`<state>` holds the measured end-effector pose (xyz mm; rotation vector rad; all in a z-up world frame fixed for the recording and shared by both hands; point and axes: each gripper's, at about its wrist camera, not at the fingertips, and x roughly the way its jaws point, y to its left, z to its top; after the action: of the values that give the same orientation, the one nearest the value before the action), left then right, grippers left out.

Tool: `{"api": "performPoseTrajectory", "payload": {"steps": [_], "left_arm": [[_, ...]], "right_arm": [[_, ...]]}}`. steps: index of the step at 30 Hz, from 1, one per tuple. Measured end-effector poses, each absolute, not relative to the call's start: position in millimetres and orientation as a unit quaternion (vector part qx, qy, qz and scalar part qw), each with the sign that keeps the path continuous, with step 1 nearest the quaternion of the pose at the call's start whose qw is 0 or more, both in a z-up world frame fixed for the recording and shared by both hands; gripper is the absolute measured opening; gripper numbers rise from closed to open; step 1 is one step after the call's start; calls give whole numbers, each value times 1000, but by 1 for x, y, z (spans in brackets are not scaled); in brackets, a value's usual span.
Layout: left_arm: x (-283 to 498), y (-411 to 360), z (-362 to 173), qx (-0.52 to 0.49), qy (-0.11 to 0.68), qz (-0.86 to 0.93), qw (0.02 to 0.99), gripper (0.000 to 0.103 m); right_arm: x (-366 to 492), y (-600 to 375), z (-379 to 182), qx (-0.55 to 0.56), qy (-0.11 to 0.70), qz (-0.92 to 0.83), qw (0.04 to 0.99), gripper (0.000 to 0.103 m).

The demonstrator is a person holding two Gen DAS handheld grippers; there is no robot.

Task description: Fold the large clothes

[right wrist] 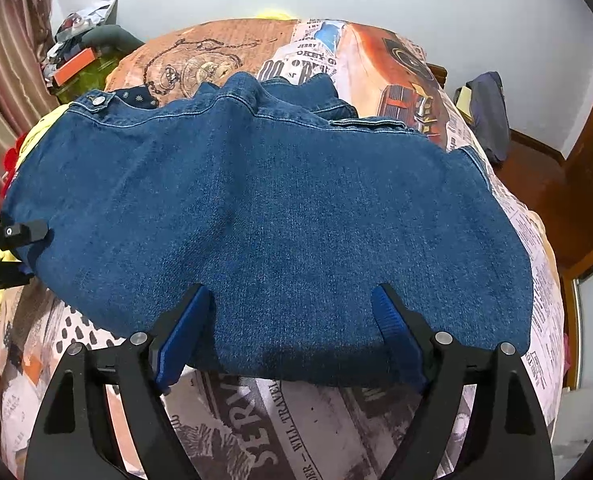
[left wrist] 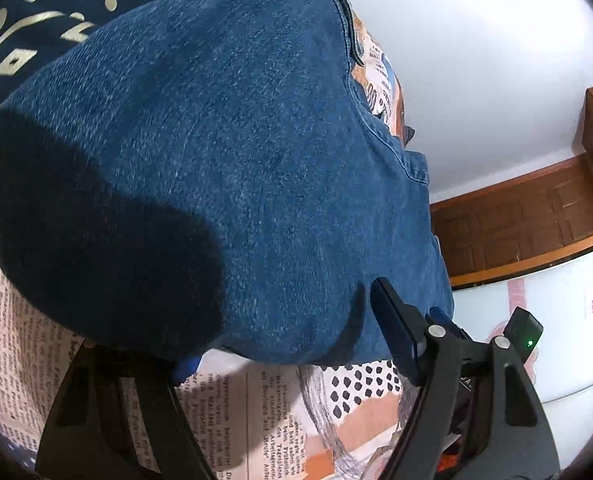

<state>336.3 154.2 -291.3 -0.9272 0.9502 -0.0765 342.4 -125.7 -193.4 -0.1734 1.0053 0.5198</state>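
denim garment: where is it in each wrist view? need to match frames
Left wrist: denim garment fills the centre and left, its near hem by the fingers.
Right wrist: denim garment spans the middle, hem between the open fingers.
Shared landmark: newspaper-print bedsheet under the hem.

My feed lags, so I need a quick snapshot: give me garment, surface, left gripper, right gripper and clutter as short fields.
garment: blue denim garment spread flat, snap button near its far left corner
surface: bed with newspaper-print bedsheet
left gripper: left gripper open, over the garment's near edge
right gripper: right gripper open, fingers straddling the near hem, not pinching
clutter: navy patterned cloth beyond the denim
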Motion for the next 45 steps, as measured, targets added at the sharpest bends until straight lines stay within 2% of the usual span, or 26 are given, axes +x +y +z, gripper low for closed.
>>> {"api": "performPoseTrajectory", "payload": {"steps": [14, 16, 19, 22, 27, 32, 35, 37, 39, 45], "left_arm": [[352, 118, -272, -336, 447, 28, 829, 74], [344, 111, -258, -323, 427, 40, 844, 66], [330, 94, -223, -283, 369, 21, 885, 66], [338, 86, -212, -254, 363, 20, 896, 66], [365, 118, -242, -325, 389, 53, 861, 65], [347, 157, -257, -386, 360, 66, 847, 65], [352, 156, -247, -352, 365, 73, 859, 56], [357, 151, -238, -321, 365, 78, 870, 42], [359, 143, -224, -290, 362, 82, 882, 35], [358, 120, -184, -217, 329, 83, 915, 28]], "right_arm": [[342, -127, -193, -82, 472, 245, 843, 83], [342, -127, -193, -81, 471, 246, 843, 83], [341, -127, -194, -83, 469, 246, 844, 83], [341, -125, -195, -91, 466, 247, 845, 83], [341, -126, -195, -89, 463, 249, 846, 84], [340, -126, -196, -91, 461, 250, 847, 84], [340, -125, -196, -94, 460, 250, 847, 84], [340, -124, -195, -96, 461, 249, 846, 84], [341, -123, -194, -97, 465, 247, 844, 84], [346, -120, -173, -82, 469, 256, 842, 84]]}}
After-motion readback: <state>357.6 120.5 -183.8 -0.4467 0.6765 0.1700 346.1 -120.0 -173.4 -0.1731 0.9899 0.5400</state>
